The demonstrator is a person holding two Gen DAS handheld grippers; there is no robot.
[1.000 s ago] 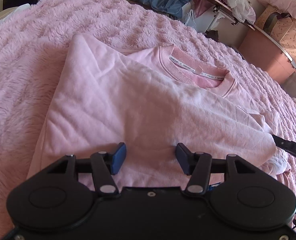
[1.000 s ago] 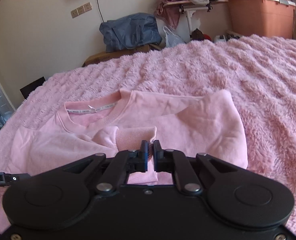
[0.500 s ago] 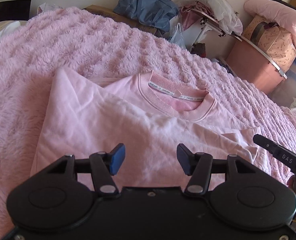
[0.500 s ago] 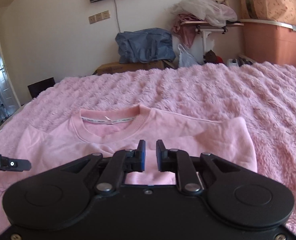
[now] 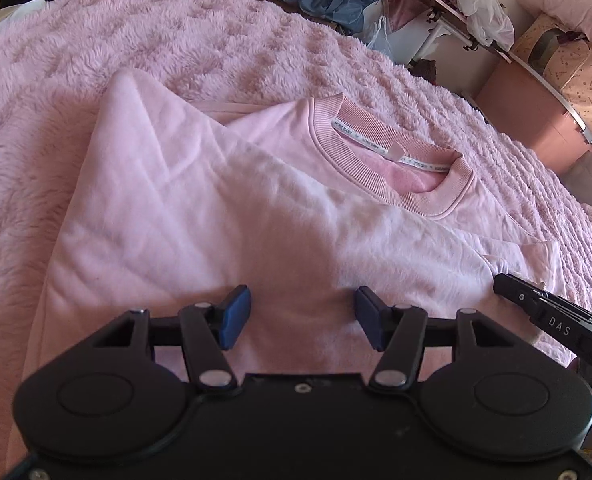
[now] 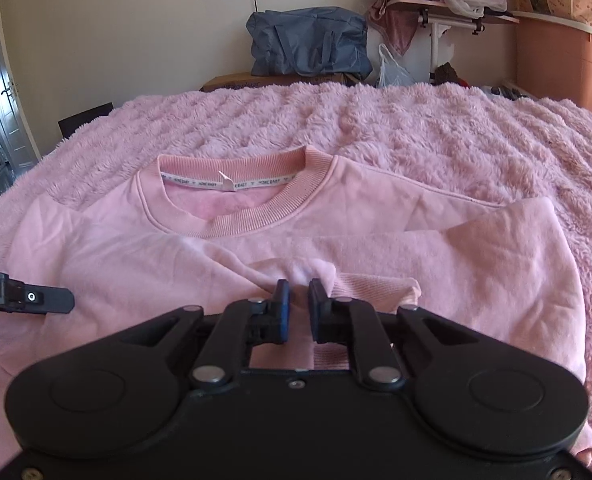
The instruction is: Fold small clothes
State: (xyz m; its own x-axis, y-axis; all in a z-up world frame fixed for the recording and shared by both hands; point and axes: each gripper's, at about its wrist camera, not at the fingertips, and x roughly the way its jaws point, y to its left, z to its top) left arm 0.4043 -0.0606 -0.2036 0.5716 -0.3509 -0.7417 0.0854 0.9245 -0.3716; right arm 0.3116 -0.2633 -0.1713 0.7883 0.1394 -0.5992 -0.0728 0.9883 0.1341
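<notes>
While our right gripper (image 6: pixel 297 305) pinches the sleeve cuff (image 6: pixel 369 288) below the collar (image 6: pixel 232 208), we should lay it flat, left gripper (image 5: pixel 301 316) spread.

The left gripper (image 5: pixel 301 316) is matte black, with two round housings, angled link arms joined by silver rivets, small screws along its near edge and blue pads (image 5: pixel 236 316) on its fingertips. The right gripper (image 6: pixel 296 312) has the same black build, silver rivets and blue pads (image 6: pixel 282 316). Its side bears white letters, "DAS".
</notes>
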